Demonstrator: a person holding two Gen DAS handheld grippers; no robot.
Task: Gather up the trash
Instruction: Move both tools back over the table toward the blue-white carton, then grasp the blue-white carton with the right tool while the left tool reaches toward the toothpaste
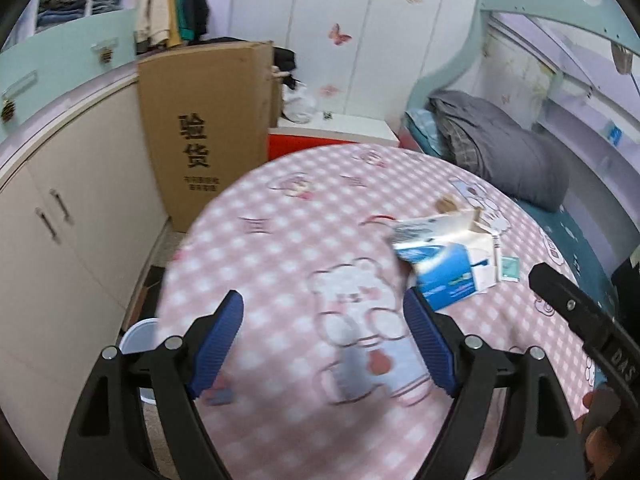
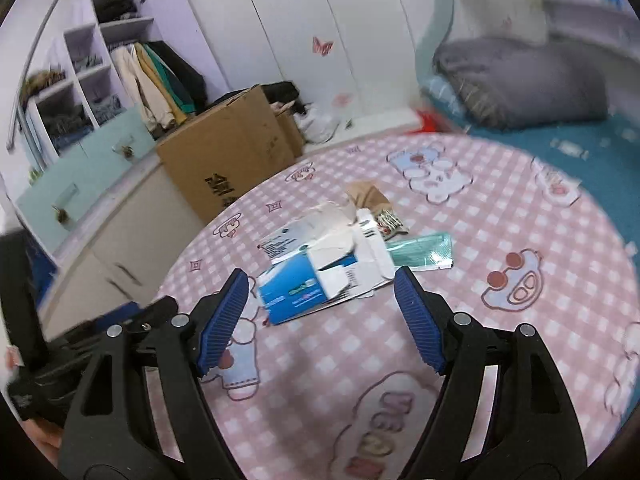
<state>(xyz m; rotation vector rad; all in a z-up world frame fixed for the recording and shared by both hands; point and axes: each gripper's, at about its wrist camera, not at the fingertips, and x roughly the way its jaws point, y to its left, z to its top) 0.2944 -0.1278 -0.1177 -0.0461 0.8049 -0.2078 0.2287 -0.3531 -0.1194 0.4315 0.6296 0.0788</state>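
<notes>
A pile of trash lies on the pink checked tablecloth [image 2: 500, 224]: a torn blue and white carton [image 2: 296, 284], white paper scraps [image 2: 372, 248], a green sachet [image 2: 420, 250] and a brown wrapper [image 2: 366, 196]. My right gripper [image 2: 322, 316] is open and empty, just short of the blue carton. In the left wrist view the blue carton [image 1: 444, 280] sits right of centre with a small green sachet [image 1: 509, 267] beside it. My left gripper [image 1: 324, 340] is open and empty over bare cloth, left of the pile.
A white bin [image 1: 138, 338] stands on the floor by the table's left edge. A tall cardboard box [image 1: 204, 128] and beige cabinets [image 1: 52, 240] are behind. A bed with a grey pillow [image 1: 512, 148] is on the right. The right tool's black body [image 1: 580, 320] shows at right.
</notes>
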